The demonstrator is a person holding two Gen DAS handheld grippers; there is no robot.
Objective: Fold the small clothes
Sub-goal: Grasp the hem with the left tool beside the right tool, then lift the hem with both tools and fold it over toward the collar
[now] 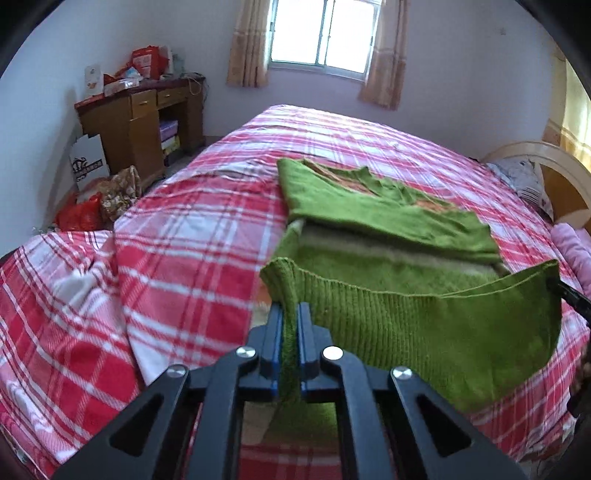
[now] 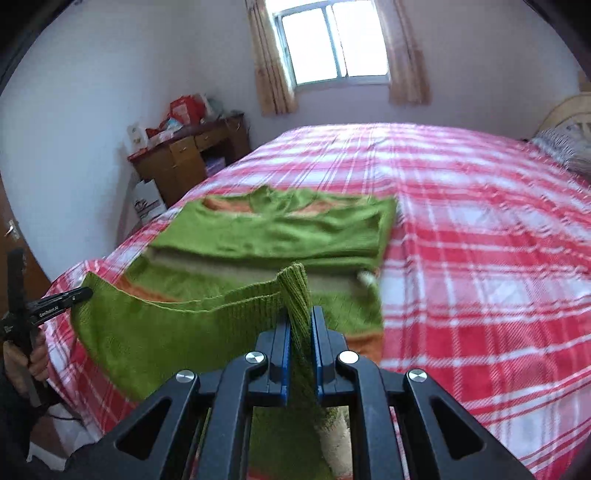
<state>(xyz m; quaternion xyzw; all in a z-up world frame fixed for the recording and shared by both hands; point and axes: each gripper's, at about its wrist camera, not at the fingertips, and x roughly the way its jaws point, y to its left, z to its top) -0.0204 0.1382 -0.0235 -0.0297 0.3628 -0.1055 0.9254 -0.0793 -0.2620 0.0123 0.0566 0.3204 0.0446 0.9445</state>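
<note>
A small green knitted sweater (image 1: pixel 388 221) with orange and cream stripes lies on the red plaid bed, its sleeves folded across the body. My left gripper (image 1: pixel 290 314) is shut on the left corner of the ribbed bottom hem, which stands lifted off the bed. In the right wrist view the same sweater (image 2: pixel 280 229) shows, and my right gripper (image 2: pixel 300 317) is shut on the hem's right corner. The hem (image 2: pixel 166 332) hangs stretched between the two grippers. The left gripper (image 2: pixel 79 295) also appears at that view's left edge, held by a hand (image 2: pixel 35 360).
The bed (image 1: pixel 192 266) with its red plaid cover fills most of both views. A wooden desk (image 1: pixel 144 118) piled with clutter stands by the far left wall, bags on the floor beside it. Pillows (image 1: pixel 524 184) and a headboard lie at the right. A curtained window (image 1: pixel 325 33) is behind.
</note>
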